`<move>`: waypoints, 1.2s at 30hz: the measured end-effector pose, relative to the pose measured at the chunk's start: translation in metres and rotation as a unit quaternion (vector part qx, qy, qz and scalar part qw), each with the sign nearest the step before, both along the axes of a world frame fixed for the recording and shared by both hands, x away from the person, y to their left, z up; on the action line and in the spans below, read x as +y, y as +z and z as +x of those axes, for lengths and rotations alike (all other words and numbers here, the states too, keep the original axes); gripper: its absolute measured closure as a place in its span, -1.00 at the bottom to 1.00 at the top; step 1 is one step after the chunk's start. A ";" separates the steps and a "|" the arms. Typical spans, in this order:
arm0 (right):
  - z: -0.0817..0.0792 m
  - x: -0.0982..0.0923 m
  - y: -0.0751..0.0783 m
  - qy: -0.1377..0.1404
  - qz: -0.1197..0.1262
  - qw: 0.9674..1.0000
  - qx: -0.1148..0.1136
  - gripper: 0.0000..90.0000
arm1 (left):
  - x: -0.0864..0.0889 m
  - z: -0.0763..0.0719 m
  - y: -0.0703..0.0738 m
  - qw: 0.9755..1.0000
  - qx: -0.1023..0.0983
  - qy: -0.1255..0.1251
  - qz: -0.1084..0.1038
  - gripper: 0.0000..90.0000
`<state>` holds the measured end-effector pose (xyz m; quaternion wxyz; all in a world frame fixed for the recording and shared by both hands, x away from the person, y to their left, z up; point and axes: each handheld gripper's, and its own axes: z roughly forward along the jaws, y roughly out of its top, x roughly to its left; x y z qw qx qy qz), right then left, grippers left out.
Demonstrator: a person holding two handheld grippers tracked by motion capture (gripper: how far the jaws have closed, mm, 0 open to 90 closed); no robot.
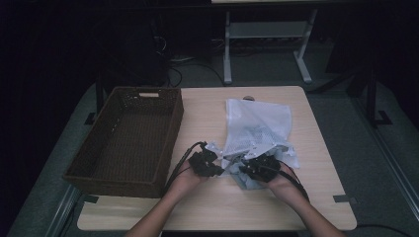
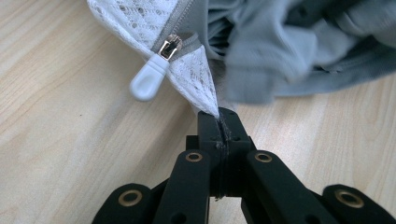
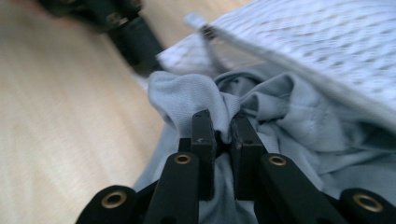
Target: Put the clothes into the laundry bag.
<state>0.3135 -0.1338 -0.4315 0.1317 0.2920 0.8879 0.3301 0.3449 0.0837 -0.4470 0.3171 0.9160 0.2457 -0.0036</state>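
High view: white mesh laundry bag (image 1: 257,126) lies on the desk (image 1: 316,197), right of a dark wicker basket (image 1: 131,140). Both hands meet at its near end, left tongs (image 1: 217,170) and right tongs (image 1: 245,170) close together.
Left gripper view: left tongs (image 2: 219,122) clamped together on the bag's mesh corner (image 2: 196,79). White zipper pull (image 2: 148,80) hangs just beside. Grey garment (image 2: 280,56) bunched behind it.
Right gripper view: right tongs (image 3: 223,128) pinch a fold of the grey garment (image 3: 187,100) at the bag's mouth. Mesh (image 3: 327,46) drapes above it. Left tongs blurred beyond.
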 end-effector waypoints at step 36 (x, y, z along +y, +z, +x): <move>0.046 -0.036 0.016 -0.088 0.070 0.994 0.018 0.02 | -0.003 -0.002 -0.002 0.999 0.021 -0.023 0.008 0.98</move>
